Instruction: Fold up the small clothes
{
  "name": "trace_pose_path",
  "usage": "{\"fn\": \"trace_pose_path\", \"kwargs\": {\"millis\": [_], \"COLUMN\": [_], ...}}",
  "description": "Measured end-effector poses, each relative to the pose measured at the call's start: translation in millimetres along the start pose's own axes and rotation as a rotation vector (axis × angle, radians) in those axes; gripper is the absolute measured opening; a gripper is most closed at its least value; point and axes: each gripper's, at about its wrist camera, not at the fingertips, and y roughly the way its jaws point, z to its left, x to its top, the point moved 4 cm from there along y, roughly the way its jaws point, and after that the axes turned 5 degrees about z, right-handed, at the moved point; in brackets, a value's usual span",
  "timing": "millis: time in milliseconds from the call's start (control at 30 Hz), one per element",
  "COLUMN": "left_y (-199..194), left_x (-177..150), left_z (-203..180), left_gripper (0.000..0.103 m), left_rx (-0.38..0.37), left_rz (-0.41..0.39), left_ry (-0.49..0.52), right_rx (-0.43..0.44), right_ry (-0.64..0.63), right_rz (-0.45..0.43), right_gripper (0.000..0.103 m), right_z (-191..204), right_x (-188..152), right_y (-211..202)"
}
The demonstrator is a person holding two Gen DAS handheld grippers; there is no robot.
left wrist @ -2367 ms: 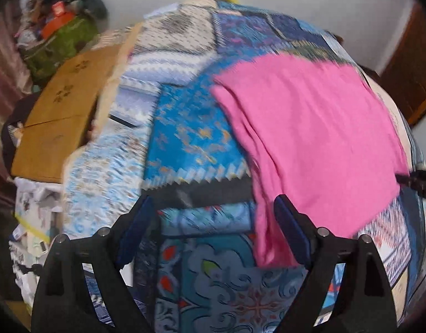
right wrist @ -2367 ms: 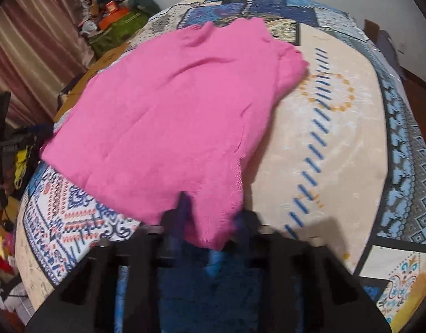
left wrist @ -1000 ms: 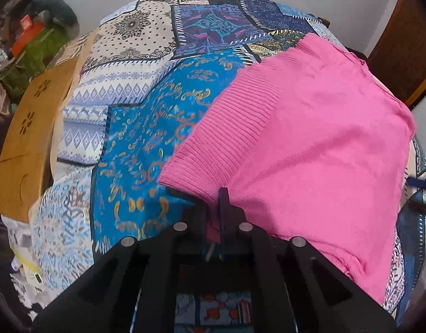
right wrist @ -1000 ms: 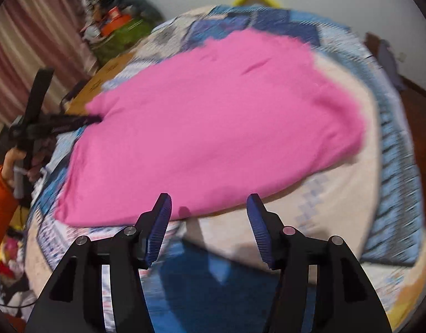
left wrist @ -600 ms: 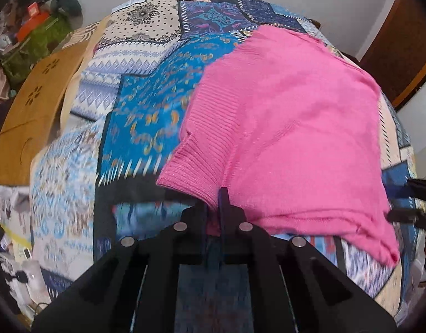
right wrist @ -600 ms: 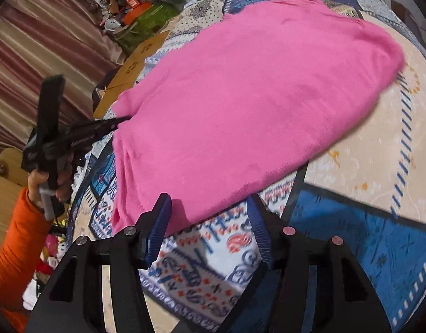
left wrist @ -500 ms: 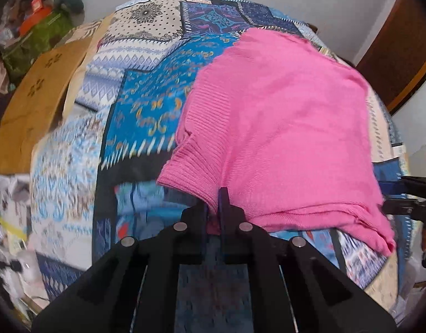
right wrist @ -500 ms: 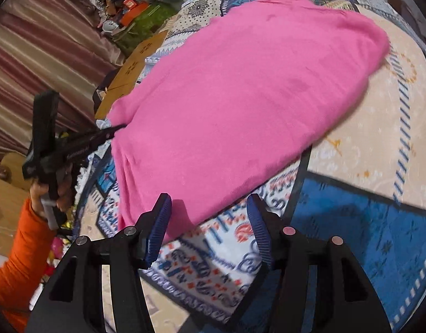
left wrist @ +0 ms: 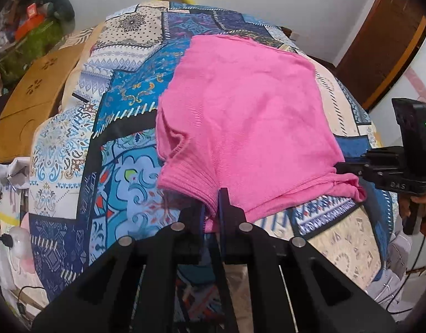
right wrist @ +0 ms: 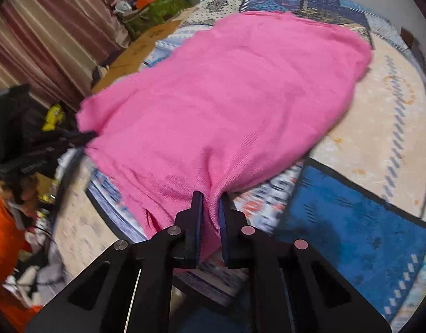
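The pink knit garment (left wrist: 249,116) lies spread over the patchwork bedspread (left wrist: 74,149), filling the middle of both views. At the lower centre of the left wrist view, the left gripper (left wrist: 211,208) is clenched on the garment's near ribbed edge. The right gripper (right wrist: 211,208) has just closed its jaws on another near corner, cloth bunched between them.
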Motion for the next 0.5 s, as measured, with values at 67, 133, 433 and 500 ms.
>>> {"fn": "trace_pose_path", "kwargs": {"millis": [67,133,433,500], "left_y": [-3.4,-7.5,-11.6,-12.6], "left_x": [-2.0,-2.6,12.3,22.1], "left_z": [-1.3,-4.2,8.7,7.5], "left_gripper": [0.021,0.04,0.048,0.049], "left_rx": [-0.017,-0.014,0.079,0.079], "left_rz": [0.0,-0.005,-0.038,-0.05], "left_ry": [-0.008,-0.005,-0.022,-0.022], "right_rx": [-0.027,-0.064,-0.159,-0.152], "right_ry": [-0.001,-0.004,0.051,0.059], "right_rz": [0.007,0.008,0.017,-0.003], "right_gripper": [0.01,0.01,0.015,0.015], "right_z": [-10.0,-19.1,-57.0,-56.0], "right_x": [-6.5,-14.1,-31.0,-28.0], "right_y": [-5.7,-13.2,-35.7,-44.9]}}
